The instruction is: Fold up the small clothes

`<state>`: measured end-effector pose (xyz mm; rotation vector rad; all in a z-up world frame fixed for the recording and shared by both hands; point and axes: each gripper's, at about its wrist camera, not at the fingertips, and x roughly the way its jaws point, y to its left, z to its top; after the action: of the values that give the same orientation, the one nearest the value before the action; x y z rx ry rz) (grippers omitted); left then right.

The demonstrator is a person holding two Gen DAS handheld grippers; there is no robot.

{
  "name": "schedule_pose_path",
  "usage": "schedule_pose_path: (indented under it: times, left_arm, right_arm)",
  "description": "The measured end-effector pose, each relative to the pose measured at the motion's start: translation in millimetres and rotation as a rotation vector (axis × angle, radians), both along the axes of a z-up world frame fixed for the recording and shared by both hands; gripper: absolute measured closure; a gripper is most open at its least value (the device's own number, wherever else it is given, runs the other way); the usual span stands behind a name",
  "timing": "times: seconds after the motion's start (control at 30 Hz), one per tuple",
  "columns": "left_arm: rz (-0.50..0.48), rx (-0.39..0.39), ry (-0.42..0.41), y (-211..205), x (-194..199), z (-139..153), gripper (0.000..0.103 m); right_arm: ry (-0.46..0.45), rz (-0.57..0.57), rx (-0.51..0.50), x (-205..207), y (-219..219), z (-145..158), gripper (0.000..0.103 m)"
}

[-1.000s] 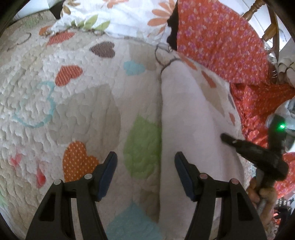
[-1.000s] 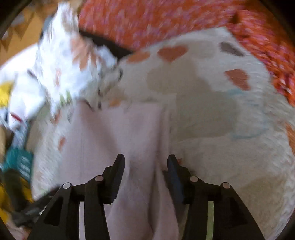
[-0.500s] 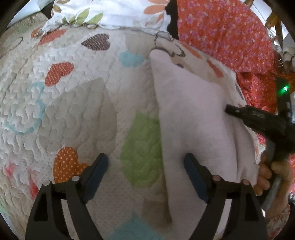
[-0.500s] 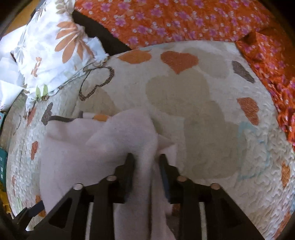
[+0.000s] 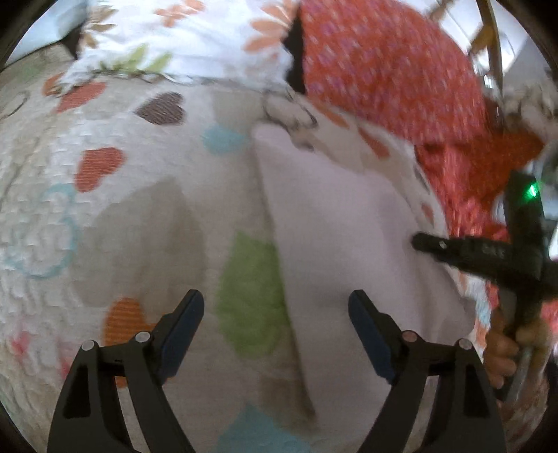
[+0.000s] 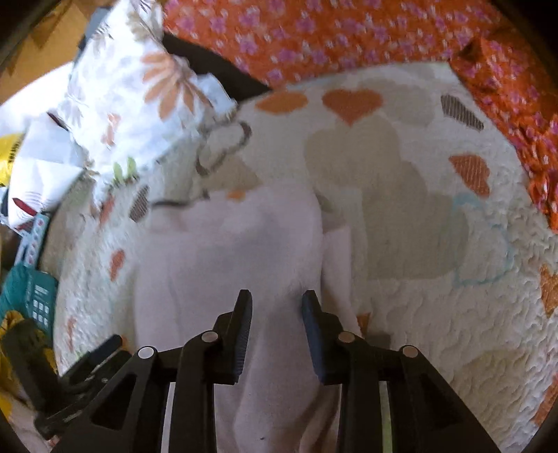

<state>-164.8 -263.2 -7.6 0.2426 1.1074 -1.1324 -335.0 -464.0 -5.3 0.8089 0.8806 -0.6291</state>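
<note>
Left wrist view: the left gripper (image 5: pixel 275 315) has its jaws spread wide and released, with nothing pinched; between them lie a green heart of the quilt (image 5: pixel 146 216) and the left edge of the pale pink cloth (image 5: pixel 334 223), which runs as a long folded strip from near the jaws up toward the pillows. The inner face of the right-hand finger sits over the cloth, but whether it touches cannot be told. Further right, the right gripper (image 5: pixel 418 242) reaches in from the side with its tip on or just above the cloth, a green light glowing on its body, and the person's hand (image 5: pixel 505 352) wraps its handle at the frame edge. Beyond the cloth, a white flowered pillow (image 5: pixel 181 38) and an orange flowered fabric (image 5: pixel 390 69) lie at the head of the bed. In the right wrist view, the right gripper (image 6: pixel 277 313) has its jaws fairly close together and closing, with a raised ridge of the cloth (image 6: pixel 237 251) standing between them; the pads do not look pressed on it. The cloth spreads out rumpled from the jaws toward the left, lying on the heart-patterned quilt (image 6: pixel 436 313). The left gripper (image 6: pixel 101 355) shows dark at the lower left. Past the quilt lie the flowered pillow (image 6: pixel 139 80) and the orange fabric (image 6: pixel 348 31), with some boxes (image 6: pixel 31 296) off the bed's left edge.
</note>
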Motion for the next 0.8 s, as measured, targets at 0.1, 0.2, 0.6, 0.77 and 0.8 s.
schedule_pose_path:
  times: [0.1, 0.2, 0.6, 0.77, 0.8]
  left_arm:
    - [-0.002, 0.047, 0.005, -10, -2, -11, 0.019]
    - [0.012, 0.044, 0.062, -10, 7, -13, 0.017]
    - [-0.054, -0.024, -0.086, -4, -21, 11, 0.017]
    - [-0.064, 0.061, 0.031, -23, -24, -5, 0.015]
    - [-0.054, 0.052, 0.053, -24, -20, -3, 0.015]
  right_arm:
    - [0.026, -0.031, 0.103, -5, -15, -25, 0.068]
    - [-0.013, -0.053, 0.157, -15, -22, -29, 0.065]
    - [0.006, -0.076, -0.018, -16, -15, 5, 0.064]
    - [-0.002, -0.124, -0.006, -29, -24, 7, 0.063]
    - [0.000, -0.140, -0.006, -34, -26, 7, 0.063]
